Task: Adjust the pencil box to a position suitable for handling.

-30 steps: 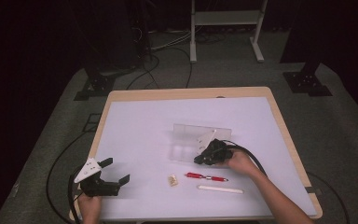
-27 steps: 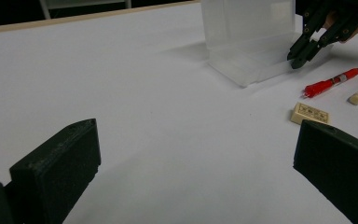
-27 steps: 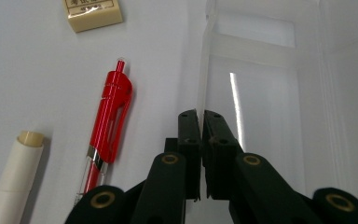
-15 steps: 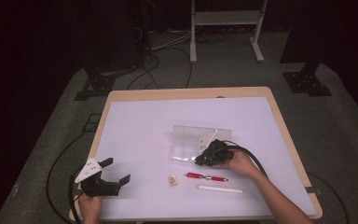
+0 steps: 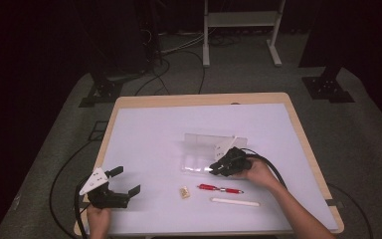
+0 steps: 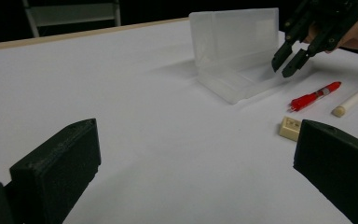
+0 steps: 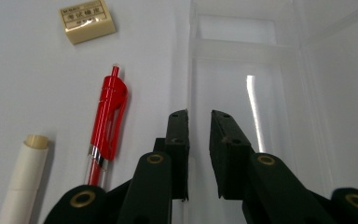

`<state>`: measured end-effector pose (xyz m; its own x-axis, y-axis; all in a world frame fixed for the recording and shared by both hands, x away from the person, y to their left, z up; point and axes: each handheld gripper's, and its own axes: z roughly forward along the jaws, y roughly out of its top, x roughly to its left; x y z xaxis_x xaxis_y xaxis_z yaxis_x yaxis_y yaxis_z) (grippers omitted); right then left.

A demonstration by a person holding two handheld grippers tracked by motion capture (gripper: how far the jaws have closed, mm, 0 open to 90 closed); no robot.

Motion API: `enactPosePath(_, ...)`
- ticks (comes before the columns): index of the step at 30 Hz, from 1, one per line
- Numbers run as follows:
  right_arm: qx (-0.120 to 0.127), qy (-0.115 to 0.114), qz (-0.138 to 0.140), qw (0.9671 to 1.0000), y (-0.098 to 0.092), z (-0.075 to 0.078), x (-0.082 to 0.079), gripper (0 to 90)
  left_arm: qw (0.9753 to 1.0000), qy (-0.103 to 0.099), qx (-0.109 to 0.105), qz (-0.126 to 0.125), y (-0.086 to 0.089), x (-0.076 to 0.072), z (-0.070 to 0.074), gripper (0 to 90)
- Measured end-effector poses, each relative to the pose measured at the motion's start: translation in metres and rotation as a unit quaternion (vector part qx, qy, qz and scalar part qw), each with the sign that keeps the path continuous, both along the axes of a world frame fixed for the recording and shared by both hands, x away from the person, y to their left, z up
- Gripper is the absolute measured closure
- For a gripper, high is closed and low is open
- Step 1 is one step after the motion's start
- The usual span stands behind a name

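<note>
A person's two forearms reach in from the near edge, the left hand [image 5: 97, 217] holding the left claw [image 5: 125, 182] low with its jaws spread wide, the right hand [image 5: 258, 173] holding the right claw [image 5: 212, 169] angled downward, its jaws nearly closed with a narrow gap.

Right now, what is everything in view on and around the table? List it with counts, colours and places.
clear plastic box: 1, transparent, lid standing open, table's middle-right
red pen: 1, red with clear tip, lying in front of the box
white stick: 1, cream-white, lying nearer the person than the pen
eraser: 1, pale yellow with print, left of the pen
table: 1, white top with wood edge
cables: several, dark, on the grey floor behind
metal stand: 1, pale, behind the table
left gripper: 1, black, fingers wide apart, near-left corner, empty
right gripper: 1, black, fingers narrowly parted over the box's front edge
</note>
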<state>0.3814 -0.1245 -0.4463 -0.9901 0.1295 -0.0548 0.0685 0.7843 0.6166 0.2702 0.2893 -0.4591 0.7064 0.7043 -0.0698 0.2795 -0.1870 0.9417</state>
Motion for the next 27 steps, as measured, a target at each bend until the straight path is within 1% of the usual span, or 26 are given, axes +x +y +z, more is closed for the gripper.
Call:
enactPosePath(1,0.004,0.001,-0.004,1.0000,-0.001,0.002,0.000,72.9,1.0000,0.002,-0.004,-0.002,0.001,0.000,0.000,0.0)
enactPosePath(3,0.017,0.014,-0.007,0.9997,-0.004,0.005,0.000,73.0,1.0000,0.001,-0.002,0.000,0.001,0.000,0.000,0.0)
enactPosePath(5,0.021,0.013,-0.006,0.9997,-0.006,0.006,0.000,72.9,1.0000,-0.002,-0.003,-0.002,0.001,0.000,0.001,0.0)
enactPosePath(7,0.026,0.012,-0.007,0.9996,-0.009,0.009,-0.003,71.0,1.0000,-0.001,-0.007,-0.003,0.001,-0.001,0.001,0.0)
enactPosePath(8,0.026,0.012,-0.007,0.9996,-0.009,0.009,-0.003,71.0,0.9999,0.000,-0.012,-0.004,0.001,-0.001,0.001,0.0)
enactPosePath(10,0.033,0.019,-0.009,0.9992,-0.012,0.012,-0.005,70.2,0.9997,0.012,-0.022,-0.003,0.002,-0.001,0.000,0.0)
enactPosePath(11,0.037,0.020,-0.009,0.9991,-0.013,0.012,-0.006,70.1,0.9997,0.010,-0.022,-0.003,0.002,-0.001,0.000,0.0)
enactPosePath(12,0.038,0.021,-0.009,0.9990,-0.014,0.012,-0.007,69.7,0.9999,0.000,-0.016,0.000,0.002,-0.002,0.001,0.0)
enactPosePath(13,0.038,0.024,-0.009,0.9989,-0.015,0.012,-0.008,69.0,0.9997,-0.020,-0.006,0.013,0.002,-0.005,0.003,0.0)
enactPosePath(14,0.038,0.024,-0.009,0.9989,-0.015,0.012,-0.008,69.0,0.9997,-0.020,-0.006,0.013,0.002,-0.005,0.003,0.0)
enactPosePath(15,0.038,0.031,-0.006,0.9988,-0.016,0.011,-0.011,68.6,0.9996,-0.023,-0.012,0.010,0.004,-0.006,0.005,0.0)
enactPosePath(16,0.038,0.031,-0.006,0.9988,-0.016,0.011,-0.011,68.6,0.9996,-0.023,-0.012,0.010,0.004,-0.006,0.005,0.0)
enactPosePath(17,0.037,0.031,-0.004,0.9988,-0.016,0.011,-0.012,68.6,0.9997,-0.022,-0.011,0.010,0.004,-0.006,0.005,0.0)
enactPosePath(19,0.032,0.038,0.000,0.9988,-0.017,0.009,-0.016,67.4,0.9996,-0.023,-0.008,0.012,0.003,-0.006,0.004,0.0)
enactPosePath(21,0.031,0.040,0.002,0.9987,-0.017,0.008,-0.018,67.4,0.9996,-0.025,-0.010,0.010,0.003,-0.006,0.004,0.0)
enactPosePath(24,0.028,0.046,0.008,0.9985,-0.016,0.006,-0.022,66.9,0.9996,-0.026,-0.006,0.009,0.002,-0.006,0.004,0.0)
enactPosePath(27,0.027,0.052,0.017,0.9981,-0.015,0.003,-0.027,67.0,0.9997,-0.022,-0.004,0.010,0.002,-0.005,0.002,0.0)
